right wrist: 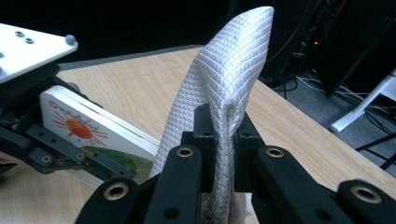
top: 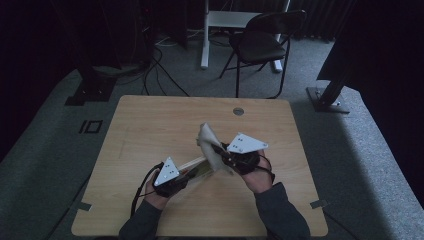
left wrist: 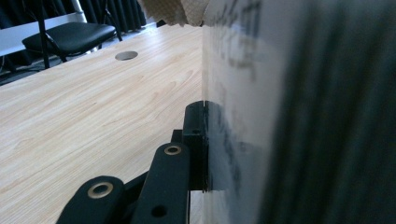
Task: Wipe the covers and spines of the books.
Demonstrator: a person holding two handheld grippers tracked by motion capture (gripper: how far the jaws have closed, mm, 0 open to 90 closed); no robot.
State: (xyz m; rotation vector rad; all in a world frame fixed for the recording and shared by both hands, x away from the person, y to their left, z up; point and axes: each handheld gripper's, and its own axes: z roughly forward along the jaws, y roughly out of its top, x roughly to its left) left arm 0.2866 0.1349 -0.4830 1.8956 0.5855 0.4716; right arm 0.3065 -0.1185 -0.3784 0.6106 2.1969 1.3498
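A thin picture book [top: 198,166] with a sun on its cover [right wrist: 81,129] is held on edge just above the wooden table [top: 150,125]. My left gripper [top: 189,173] is shut on its near end; one black pad [left wrist: 195,140] presses its blurred face [left wrist: 289,116]. A white waffle-weave cloth [top: 210,142] stands up against the book's far end. My right gripper [top: 222,151] is shut on the cloth [right wrist: 233,56], whose folds are pinched between both pads [right wrist: 223,135]. In the right gripper view the left gripper [right wrist: 32,144] sits at the left edge, clamped on the book.
A round cable hole [top: 238,111] lies near the table's far edge, also seen as a hole [left wrist: 126,55] in the left gripper view. A black folding chair [top: 262,40] and a white desk leg [top: 204,45] stand beyond the table. Cables trail on the grey carpet.
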